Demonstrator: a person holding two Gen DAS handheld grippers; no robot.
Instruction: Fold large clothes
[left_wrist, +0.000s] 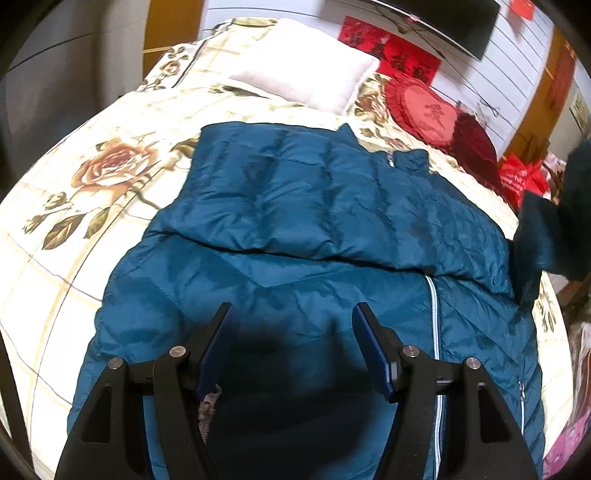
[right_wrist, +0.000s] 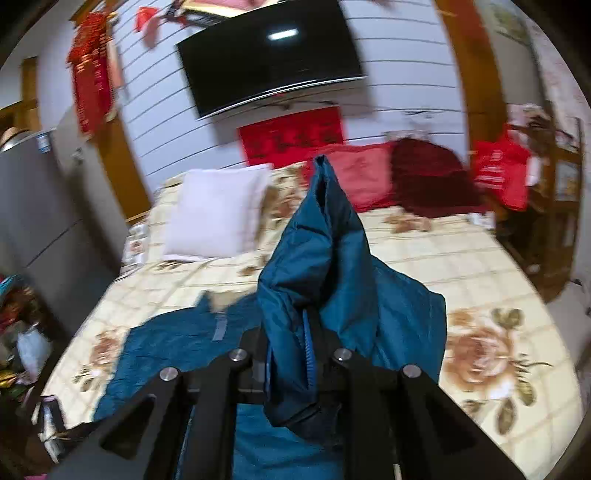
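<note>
Bare bedspread lies open on both sides of the jacket. Toward the wall, a white pillow and red cushions block the bed's far edge; a red bag crowds one corner.

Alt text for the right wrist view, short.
The right gripper is shut on a bunched fold of the teal puffer jacket, lifting it above the floral bedspread. Behind are a white pillow and a wall-mounted TV.
</note>
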